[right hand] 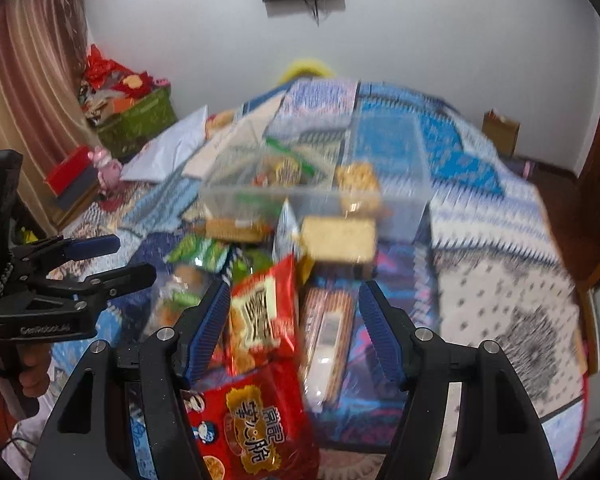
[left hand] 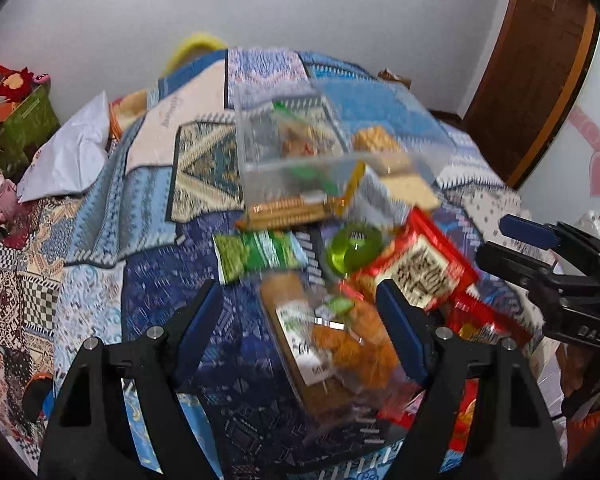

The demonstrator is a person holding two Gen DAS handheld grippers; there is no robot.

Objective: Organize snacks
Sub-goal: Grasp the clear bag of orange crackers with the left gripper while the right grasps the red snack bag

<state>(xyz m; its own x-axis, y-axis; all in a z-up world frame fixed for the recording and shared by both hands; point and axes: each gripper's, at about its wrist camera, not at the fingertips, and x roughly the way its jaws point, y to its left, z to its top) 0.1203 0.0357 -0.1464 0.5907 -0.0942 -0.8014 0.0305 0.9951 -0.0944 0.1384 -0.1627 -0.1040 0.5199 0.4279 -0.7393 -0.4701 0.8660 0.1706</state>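
Note:
Snack packs lie heaped on a patterned quilt [left hand: 148, 300] in front of a clear plastic bin [left hand: 300, 140] [right hand: 320, 184] holding a few snacks. My left gripper [left hand: 300, 312] stands open over a clear bag of orange-brown snacks [left hand: 340, 344]; a green packet [left hand: 260, 254], a green jelly cup [left hand: 352, 252] and a biscuit roll [left hand: 288, 210] lie beyond it. My right gripper [right hand: 296, 312] is open above a red packet [right hand: 264, 312] and a biscuit sleeve [right hand: 328, 332], with a bigger red bag [right hand: 252, 428] below. Each gripper shows in the other's view: right gripper [left hand: 540, 248], left gripper [right hand: 100, 264]. Both views are blurred.
A white pillow [left hand: 68, 156] and a green box [left hand: 28, 120] of red items sit at the left. A brown door [left hand: 540, 80] is at the right, a striped curtain [right hand: 20, 100] at the left. A person's hand [right hand: 32, 372] holds the left gripper.

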